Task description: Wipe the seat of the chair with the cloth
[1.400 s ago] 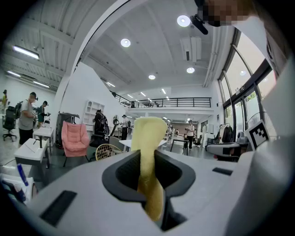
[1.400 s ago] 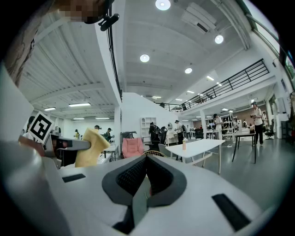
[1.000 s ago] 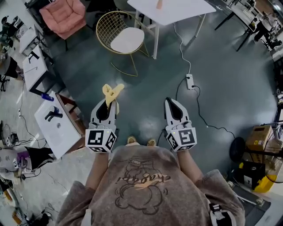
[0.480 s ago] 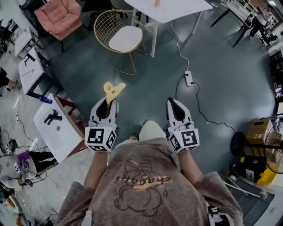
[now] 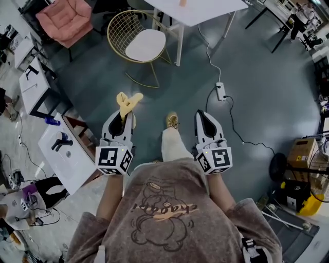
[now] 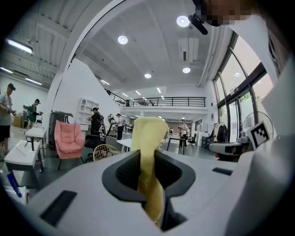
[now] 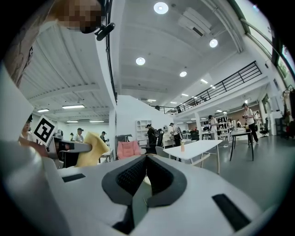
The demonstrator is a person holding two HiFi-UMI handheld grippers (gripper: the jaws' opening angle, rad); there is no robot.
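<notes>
A gold wire chair [image 5: 128, 36] with a white seat pad [image 5: 146, 44] stands ahead beside a white table [image 5: 198, 10]; in the left gripper view the chair [image 6: 102, 152] shows small and far. My left gripper [image 5: 124, 112] is shut on a yellow cloth [image 5: 127, 102] that sticks up between its jaws [image 6: 147, 152]. My right gripper [image 5: 203, 115] is shut with nothing in it; its jaws meet at the tips [image 7: 146, 159]. Both are held at waist height, well short of the chair. The cloth [image 7: 92, 150] also shows at left in the right gripper view.
A pink armchair [image 5: 66, 18] stands left of the wire chair. White desks [image 5: 67, 149] line the left side. A power strip [image 5: 220, 91] and cable lie on the grey floor to the right. A leg and shoe [image 5: 171, 122] step forward between the grippers. People stand in the distance.
The person has stepped forward: a leg and shoe now reach out between the grippers, and the chair sits slightly nearer. Both grippers keep their states and the cloth stays gripped.
</notes>
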